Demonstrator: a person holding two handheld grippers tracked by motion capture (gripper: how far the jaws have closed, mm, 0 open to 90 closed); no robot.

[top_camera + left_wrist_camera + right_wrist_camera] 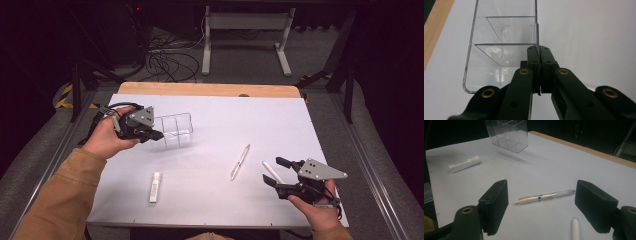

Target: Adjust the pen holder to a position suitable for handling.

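**White table, clear organizer gripped, pens still loose**

White tabletop (280,125) under dark surroundings. My left gripper (539,53) is clamped on one wall of the clear organizer (506,45), apparently lifted. My right gripper (541,205) stands wide open, unloaded; silver pen (544,196) lies between and beyond its jaws. I judge loading not begun: pen, white pen (575,228), tube (464,164) remain outside.

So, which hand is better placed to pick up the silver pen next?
Right, probably: the right gripper is open with the silver pen just ahead, while the left gripper is shut on the clear organizer.
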